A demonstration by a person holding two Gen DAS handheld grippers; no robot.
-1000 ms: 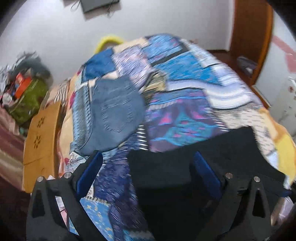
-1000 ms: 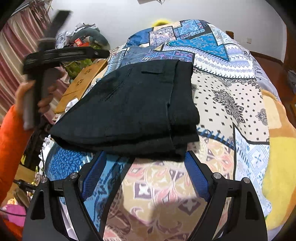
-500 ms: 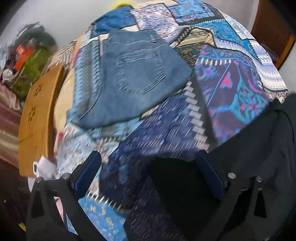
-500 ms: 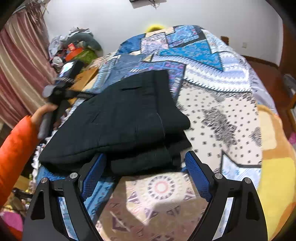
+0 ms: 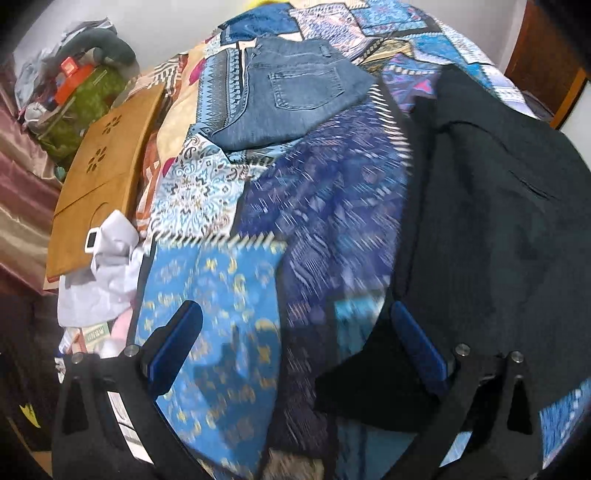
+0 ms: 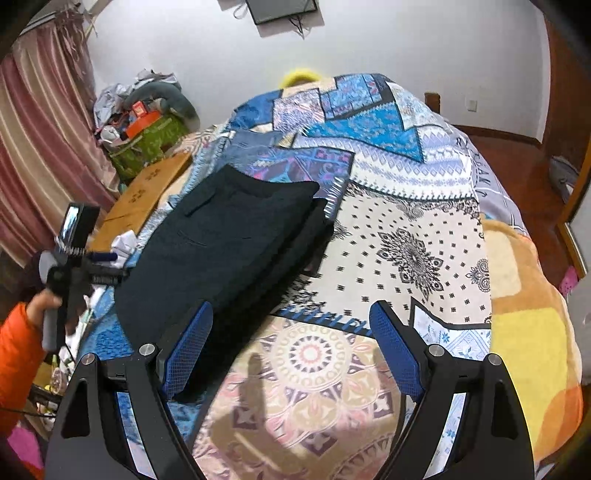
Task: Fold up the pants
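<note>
- A bed fills both views, covered by a patchwork bedspread (image 6: 413,229) of blue, purple, cream and black-dotted panels, with an orange and yellow blanket (image 6: 532,332) along its right edge.
- Behind the bed stands a white wall (image 6: 406,48); a dark flat screen (image 6: 282,9) with dangling cables hangs high on it.
- Striped pink curtains (image 6: 40,147) hang at the left. Next to them a pile of clutter holds a green bag (image 6: 147,142) and a grey stuffed shape.
- A wooden board (image 5: 99,177) with flower-shaped cut-outs lies along the left side of the bed, with crumpled white cloth (image 5: 99,273) at its near end.
- Red-brown wooden flooring and a wooden door frame show at the right in the right wrist view.
- Folded blue jeans (image 5: 291,96) lie back-pocket up on the far part of the bedspread, well apart from the black pair.
- The black pants (image 6: 229,251) lie folded into a thick stacked rectangle on the left half of the bed, a pocket slit showing on top and layered edges along their right side.
- The left gripper (image 5: 295,350) hovers spread wide and empty; its right finger sits at the near edge of the black pants.
- The right gripper (image 6: 291,347) is also wide and empty above the bedspread, its left finger over the pants' near corner; I cannot tell whether it touches.
- The left hand (image 6: 42,306), in an orange sleeve, grips its tool's handle left of the pants.
</note>
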